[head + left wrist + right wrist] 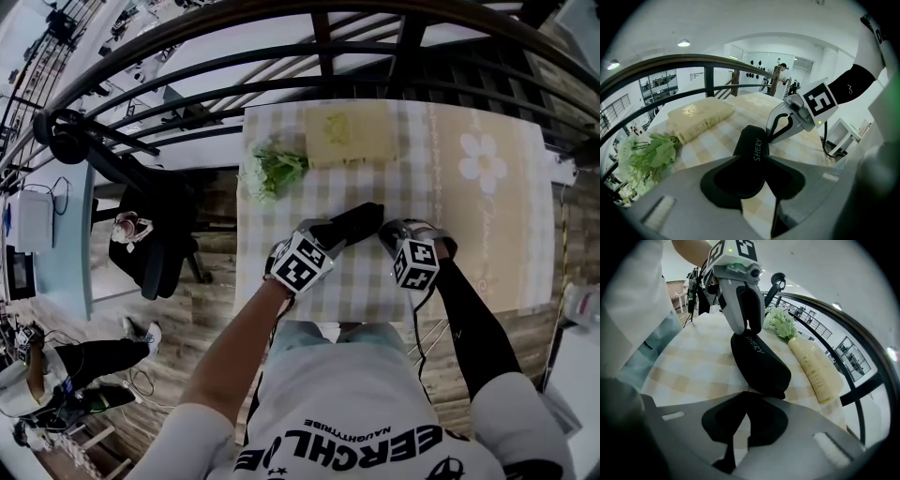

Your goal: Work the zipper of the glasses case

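Glasses case [352, 223] lies slantwise, left end clenched in left tongs [752, 161]; right tongs [746, 393] pinched shut.

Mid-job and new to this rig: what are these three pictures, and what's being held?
No robot here: a person holds a two-jaw tool in each hand. One picture looks down from the person's head; the others ride on each tool. On the checked cloth are a book, green leaves and a black case. The left tool clamps one end of the case. The right tool is shut at the other end; whether it pinches the zipper pull is unclear.
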The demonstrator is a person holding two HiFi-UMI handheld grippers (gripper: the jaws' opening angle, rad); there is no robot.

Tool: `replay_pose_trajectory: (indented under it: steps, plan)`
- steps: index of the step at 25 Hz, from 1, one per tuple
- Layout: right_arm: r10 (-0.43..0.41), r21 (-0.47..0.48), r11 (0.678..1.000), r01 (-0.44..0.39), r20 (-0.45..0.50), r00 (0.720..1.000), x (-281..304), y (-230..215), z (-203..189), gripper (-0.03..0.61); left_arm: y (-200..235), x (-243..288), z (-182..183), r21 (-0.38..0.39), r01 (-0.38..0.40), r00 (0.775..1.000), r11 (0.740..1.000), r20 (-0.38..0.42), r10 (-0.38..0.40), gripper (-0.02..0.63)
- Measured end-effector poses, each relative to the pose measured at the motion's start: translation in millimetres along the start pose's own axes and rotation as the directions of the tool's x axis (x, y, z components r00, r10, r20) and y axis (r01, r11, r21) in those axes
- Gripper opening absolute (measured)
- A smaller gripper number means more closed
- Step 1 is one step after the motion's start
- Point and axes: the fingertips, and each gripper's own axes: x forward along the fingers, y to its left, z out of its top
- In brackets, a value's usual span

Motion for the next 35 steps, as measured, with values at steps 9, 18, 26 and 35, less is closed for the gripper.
replay_pose_trajectory:
  steps: [9, 18, 26, 35]
  plan:
    - [0.022, 0.012, 1.0, -0.023, 0.022, 1.0, 9, 16, 19, 0.029, 1, 0, -1, -0.004, -0.001, 1.0, 1.0, 0.007, 0.002, 0.146]
    - [-0.011, 0.081, 0.997, 0.01, 0.02, 1.0, -4, 0, 1, 0.028, 3, -6, 3, -0.056, -0.019, 0.999, 0.998, 0.029, 0.02, 0.126]
    - [0.052, 0.212, 0.975, -0.07, 0.088, 0.995, -3, 5, 7, 0.048, 5, -2, 2, -0.067, -0.022, 0.999, 0.997, 0.023, 0.023, 0.126]
    - [-0.026, 0.635, 0.765, -0.111, 0.202, 0.979, 11, 12, 31, 0.161, 6, -3, 3, -0.102, -0.02, 0.999, 0.995, 0.038, 0.024, 0.126]
